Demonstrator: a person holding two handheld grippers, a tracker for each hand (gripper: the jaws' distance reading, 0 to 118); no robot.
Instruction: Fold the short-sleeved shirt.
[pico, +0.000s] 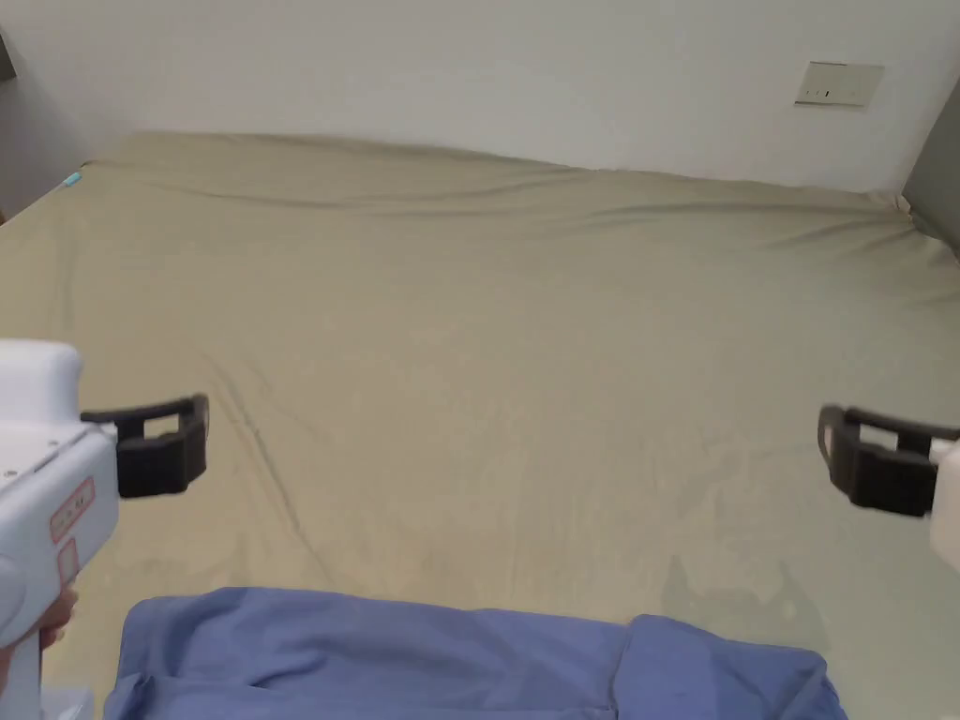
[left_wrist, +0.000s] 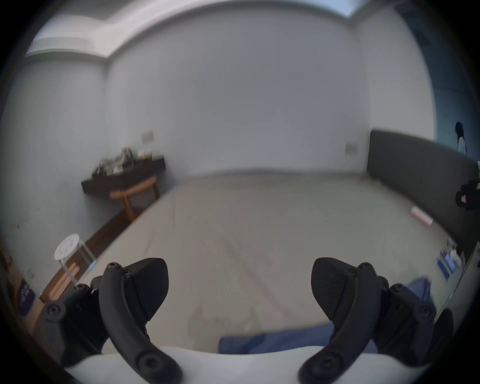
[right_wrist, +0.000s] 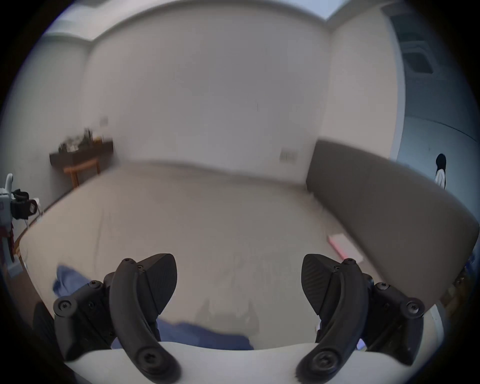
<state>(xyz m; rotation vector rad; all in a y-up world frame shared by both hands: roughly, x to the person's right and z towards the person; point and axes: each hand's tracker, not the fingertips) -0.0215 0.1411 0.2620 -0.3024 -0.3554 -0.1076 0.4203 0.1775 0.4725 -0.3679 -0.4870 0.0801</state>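
A blue short-sleeved shirt (pico: 469, 656) lies spread along the near edge of a bed covered with a beige sheet (pico: 525, 356). Its blue cloth also shows low in the left gripper view (left_wrist: 272, 340) and in the right gripper view (right_wrist: 202, 335). My left gripper (pico: 192, 441) hovers above the sheet at the left, beyond the shirt, its jaws wide apart (left_wrist: 239, 285) and holding nothing. My right gripper (pico: 830, 450) hovers at the right at the same height, its jaws also apart (right_wrist: 239, 283) and holding nothing.
A white wall (pico: 469, 66) runs behind the bed, with a grey headboard (right_wrist: 389, 207) on the right. A dark desk (left_wrist: 124, 176) and a white stool (left_wrist: 67, 246) stand left of the bed. A pink flat object (left_wrist: 420, 215) lies by the headboard.
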